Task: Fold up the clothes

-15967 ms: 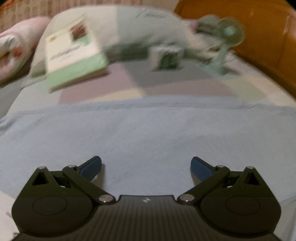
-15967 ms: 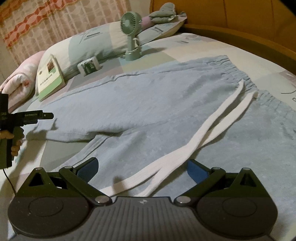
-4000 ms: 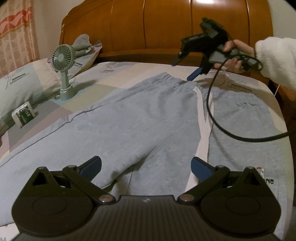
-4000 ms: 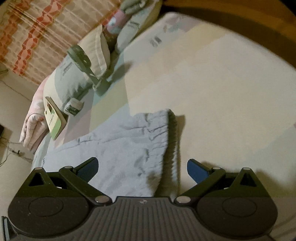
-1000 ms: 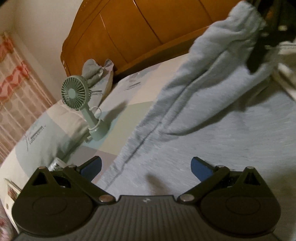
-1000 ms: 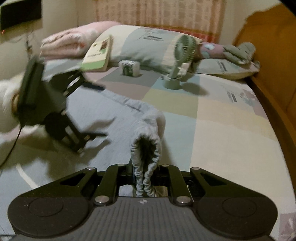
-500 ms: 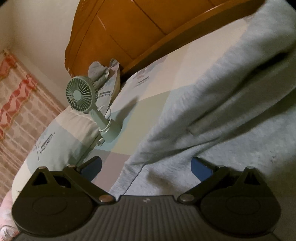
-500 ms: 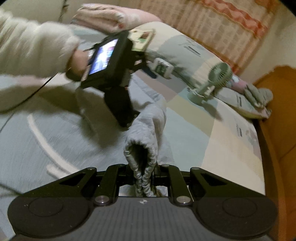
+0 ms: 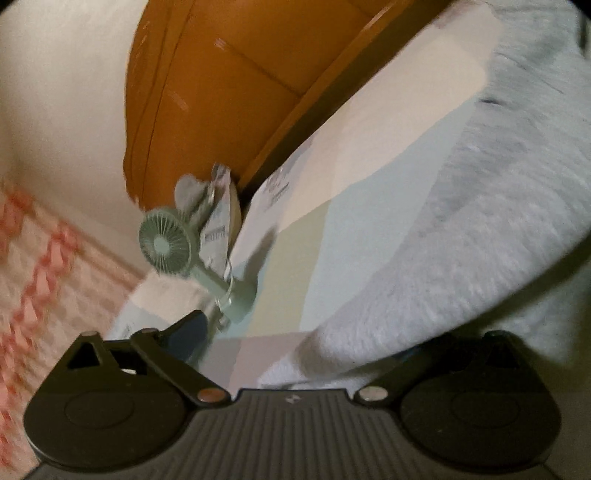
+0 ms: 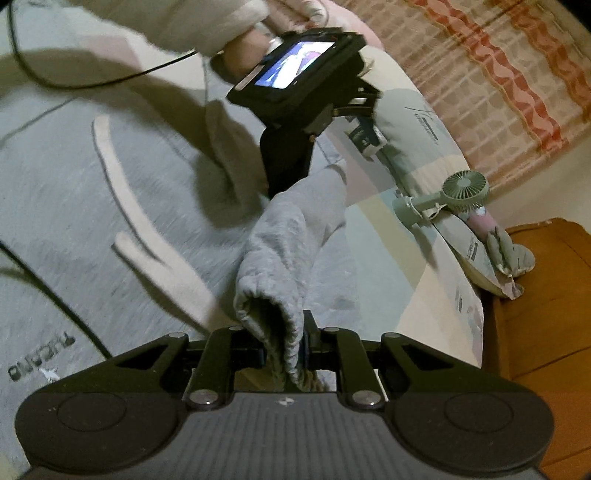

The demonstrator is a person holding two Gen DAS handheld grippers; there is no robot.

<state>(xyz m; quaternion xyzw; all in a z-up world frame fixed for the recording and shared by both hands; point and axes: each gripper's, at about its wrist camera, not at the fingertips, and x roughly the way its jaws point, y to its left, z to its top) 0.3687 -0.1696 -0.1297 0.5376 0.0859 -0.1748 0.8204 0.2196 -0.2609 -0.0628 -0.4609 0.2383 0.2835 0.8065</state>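
From the right gripper's camera, far to its left the grey sweatpants [image 10: 74, 177] lie spread over the bed, with a pale drawstring [image 10: 147, 236] curving across them and some dark lettering near the bottom left edge. A thin black cable [image 10: 48, 291] trails over the cloth there. Ahead and a little left of the fingers, a hand in a fluffy cream sleeve [image 10: 155, 26] holds the left gripper [image 10: 314, 85], whose small lit screen faces back. Straight in front, the right gripper [image 10: 284, 350] has its jaws nearly together, pinched on the gathered waistband, and the pants rise from it in a humped fold. To the right of that fold sit the patchwork bedsheet [image 10: 399, 288], a green handheld fan [image 10: 454, 195], a pillow [image 10: 413, 136] and, farthest right, the wooden headboard [image 10: 546, 295].

Through the left gripper's camera, which is blurred and tilted, a pink patterned curtain [image 9: 40, 280] is at far left, then the fan and headboard ahead. This gripper's [image 9: 295, 347] jaws stand wide apart; the left blue pad [image 9: 188, 336] shows over the sheet, while the grey cloth drapes over the right finger without being squeezed.
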